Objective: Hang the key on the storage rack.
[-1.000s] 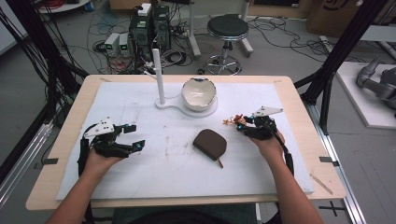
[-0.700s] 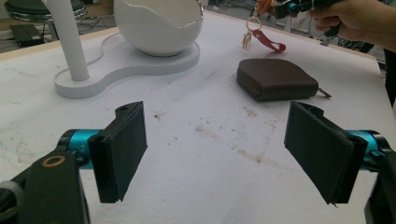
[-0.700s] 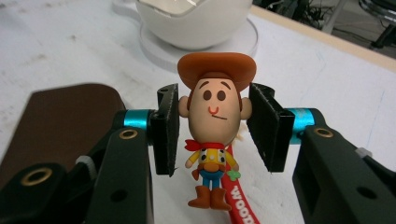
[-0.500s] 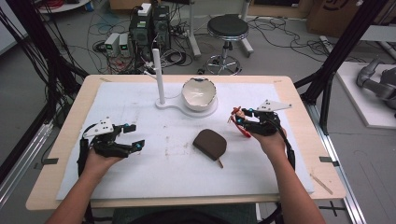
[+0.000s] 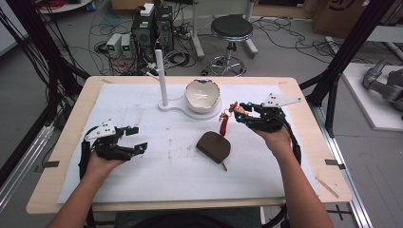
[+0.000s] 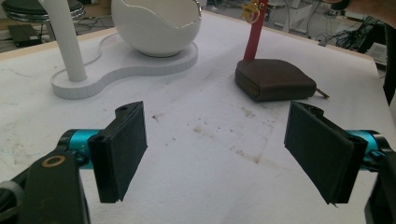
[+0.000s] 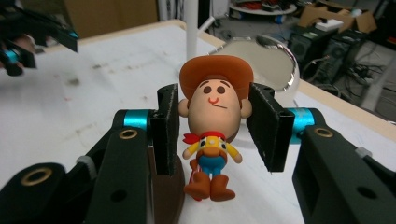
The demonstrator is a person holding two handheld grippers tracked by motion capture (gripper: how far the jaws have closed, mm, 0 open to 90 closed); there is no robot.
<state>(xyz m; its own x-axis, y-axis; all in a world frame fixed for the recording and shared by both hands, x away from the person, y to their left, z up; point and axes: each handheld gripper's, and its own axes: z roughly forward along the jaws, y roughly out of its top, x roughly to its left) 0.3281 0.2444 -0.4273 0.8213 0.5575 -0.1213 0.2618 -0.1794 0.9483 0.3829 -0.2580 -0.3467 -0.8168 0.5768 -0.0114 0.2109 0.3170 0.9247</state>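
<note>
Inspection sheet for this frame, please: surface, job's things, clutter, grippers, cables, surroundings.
Surface: white sheet on a wooden table, with dark smudges near the middle.
Job's things: cowboy figure clamped by the head; its red strap hangs to the brown pouch on the sheet.
Clutter: white stand with an egg-shaped bowl on its base.
Grippers: right gripper shut on the figure, lifted off the sheet; left gripper open, with nothing between its jaws, low over the sheet.
Cables: a black cable runs along the right forearm.
Surroundings: stool, computer boxes, and floor cables behind the table.
</note>
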